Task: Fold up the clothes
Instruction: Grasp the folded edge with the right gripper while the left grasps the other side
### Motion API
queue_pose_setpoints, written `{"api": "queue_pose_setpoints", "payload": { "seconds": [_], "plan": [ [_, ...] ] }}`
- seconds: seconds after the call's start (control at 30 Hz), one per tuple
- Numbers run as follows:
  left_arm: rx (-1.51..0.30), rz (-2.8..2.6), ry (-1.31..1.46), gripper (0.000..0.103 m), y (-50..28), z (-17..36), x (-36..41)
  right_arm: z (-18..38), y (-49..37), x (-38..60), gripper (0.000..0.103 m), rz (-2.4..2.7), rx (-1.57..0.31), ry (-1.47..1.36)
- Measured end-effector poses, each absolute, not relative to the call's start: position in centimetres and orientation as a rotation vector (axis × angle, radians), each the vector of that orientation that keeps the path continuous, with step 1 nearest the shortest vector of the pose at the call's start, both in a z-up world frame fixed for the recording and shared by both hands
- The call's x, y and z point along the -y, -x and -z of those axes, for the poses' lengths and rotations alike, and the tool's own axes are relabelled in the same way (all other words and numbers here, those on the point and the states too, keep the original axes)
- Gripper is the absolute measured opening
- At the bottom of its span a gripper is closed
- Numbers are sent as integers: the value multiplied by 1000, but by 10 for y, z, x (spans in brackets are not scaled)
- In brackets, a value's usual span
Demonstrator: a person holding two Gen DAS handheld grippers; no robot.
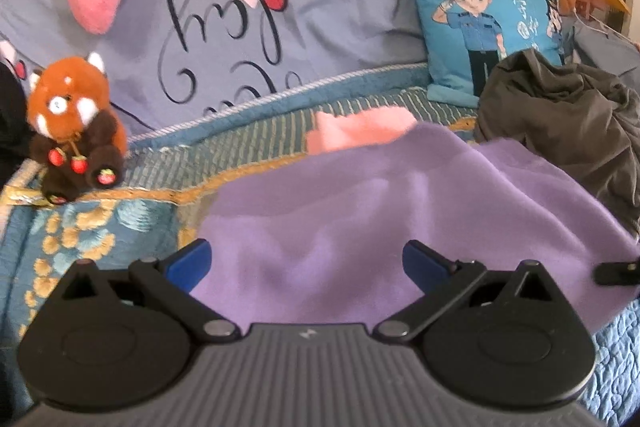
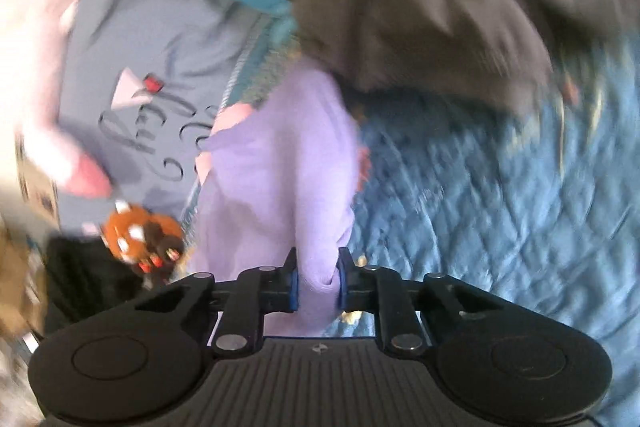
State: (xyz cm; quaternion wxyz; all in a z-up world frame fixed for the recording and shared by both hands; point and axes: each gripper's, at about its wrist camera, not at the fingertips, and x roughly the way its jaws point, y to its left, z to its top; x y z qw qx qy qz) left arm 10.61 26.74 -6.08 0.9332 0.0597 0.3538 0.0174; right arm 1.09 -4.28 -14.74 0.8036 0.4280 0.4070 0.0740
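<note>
Two grippers are seen over a blue quilt. At nine o'clock a toy red panda sits. The left gripper is held wide open above the purple cloth, which is spread in the middle. The right gripper is squeezed on a bunched edge of that cloth. At three o'clock a grey garment waits. The fold is best made slowly, edges lined up.

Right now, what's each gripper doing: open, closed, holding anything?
Left gripper: open over the purple garment, gripping nothing.
Right gripper: closed on a fold of the purple garment.
</note>
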Motion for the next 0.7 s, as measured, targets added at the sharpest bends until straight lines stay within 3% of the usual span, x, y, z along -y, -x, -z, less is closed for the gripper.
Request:
{"api": "queue_pose_setpoints", "payload": {
  "seconds": [0.2,0.37,0.5,0.7],
  "plan": [
    [-696,-67,-91,103,-72,39,-276,181,1,77,17,-20,-956,-1024],
    [-761,-51,27,103,-11,52,-302,190,3,80,17,-13,-953,-1012],
    [-847,-6,288,103,19,83,-338,196,3,82,18,-27,-945,-1029],
    [-836,41,712,103,23,131,-371,200,7,81,19,-39,-916,-1044]
  ]
}}
